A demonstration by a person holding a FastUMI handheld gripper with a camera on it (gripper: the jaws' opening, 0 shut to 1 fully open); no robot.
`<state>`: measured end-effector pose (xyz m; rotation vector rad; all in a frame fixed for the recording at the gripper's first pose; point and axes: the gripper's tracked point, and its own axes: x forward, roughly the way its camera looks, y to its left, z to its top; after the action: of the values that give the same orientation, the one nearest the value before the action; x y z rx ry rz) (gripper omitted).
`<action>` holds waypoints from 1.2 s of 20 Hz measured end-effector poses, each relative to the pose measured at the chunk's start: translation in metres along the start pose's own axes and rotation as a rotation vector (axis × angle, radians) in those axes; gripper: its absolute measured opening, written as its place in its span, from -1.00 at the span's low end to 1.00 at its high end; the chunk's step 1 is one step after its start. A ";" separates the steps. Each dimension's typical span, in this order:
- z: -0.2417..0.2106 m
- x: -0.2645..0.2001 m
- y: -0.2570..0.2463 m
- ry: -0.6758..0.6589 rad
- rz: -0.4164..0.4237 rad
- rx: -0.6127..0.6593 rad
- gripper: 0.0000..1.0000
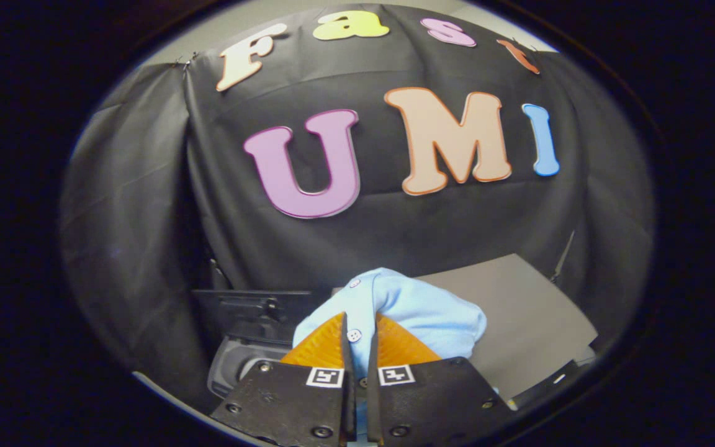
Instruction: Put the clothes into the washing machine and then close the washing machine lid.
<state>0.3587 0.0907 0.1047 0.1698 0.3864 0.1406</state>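
Claw: my claw [357, 338] is pinched tight on the garment, both fingers [323, 347] pressing a buttoned strip of cloth between them, only a narrow slit left.
Clothes: I see a light blue shirt [422, 310] with small pale buttons (one sits right in the slit), bunched up and bulging from 12 to 2 o'clock of the fingertips.
Washing machine: its dark open tub [239, 363] lies at about 9 o'clock of the fingers, lower than the shirt.
Lid: a dark panel [249, 307] stands up behind the tub, at 10 o'clock.
Desk: a grey flat surface [531, 316] spreads at 3 o'clock, beyond the shirt.
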 end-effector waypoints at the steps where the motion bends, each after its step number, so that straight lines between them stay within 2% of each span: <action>1: -0.002 0.001 0.024 0.005 0.050 0.036 -0.87; 5: -0.020 0.007 0.102 0.038 0.165 0.031 -0.87; 11: -0.071 0.042 0.176 0.125 0.239 -0.009 -0.87; 19: -0.162 0.108 0.203 0.268 0.243 0.024 -0.87; 24: -0.226 0.139 0.186 0.385 0.173 -0.006 -0.87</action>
<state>0.3799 0.3271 -0.1162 0.1705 0.7549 0.3477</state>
